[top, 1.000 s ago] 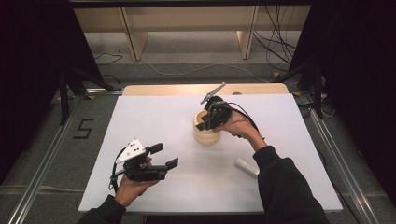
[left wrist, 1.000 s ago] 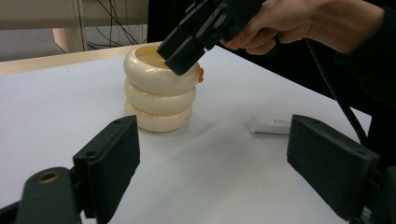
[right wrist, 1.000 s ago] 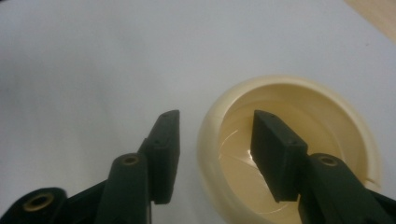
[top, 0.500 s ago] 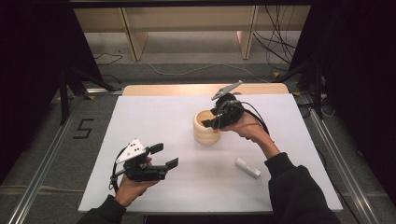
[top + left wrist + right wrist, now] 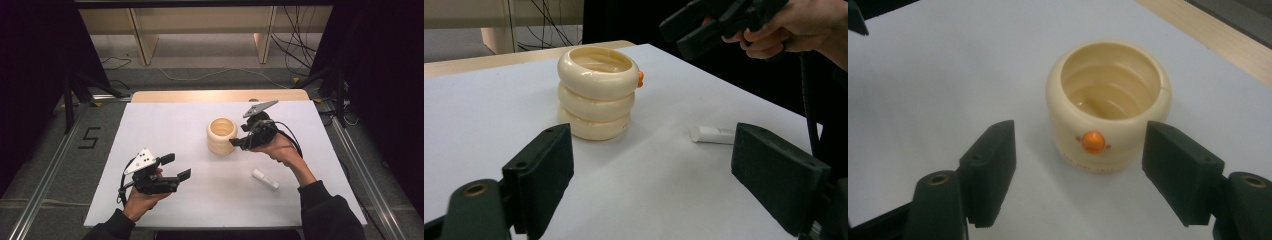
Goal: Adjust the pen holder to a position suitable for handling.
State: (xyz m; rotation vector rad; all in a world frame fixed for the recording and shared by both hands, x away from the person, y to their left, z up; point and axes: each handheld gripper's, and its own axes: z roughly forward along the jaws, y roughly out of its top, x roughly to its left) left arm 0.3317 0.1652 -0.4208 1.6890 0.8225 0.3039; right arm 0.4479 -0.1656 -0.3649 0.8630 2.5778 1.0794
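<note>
A cream pot made of three stacked rings stands upright at the middle of the white table top. An orange knob sits on its side, facing my right gripper. That gripper is just right of the pot and points at it. Its jaws have just been opening, and in the right gripper view nothing is between them. The pot stands a little ahead of them, apart. My left gripper is held open and empty at the front left, its jaws aimed toward the pot.
A small white tube lies on the table in front of the right hand, also seen in the left gripper view. A wooden strip runs along the table's far edge. Metal rails flank the table.
The right gripper has drawn back from above the pot to its right side, with its jaws spread wider. The left gripper has kept still.
</note>
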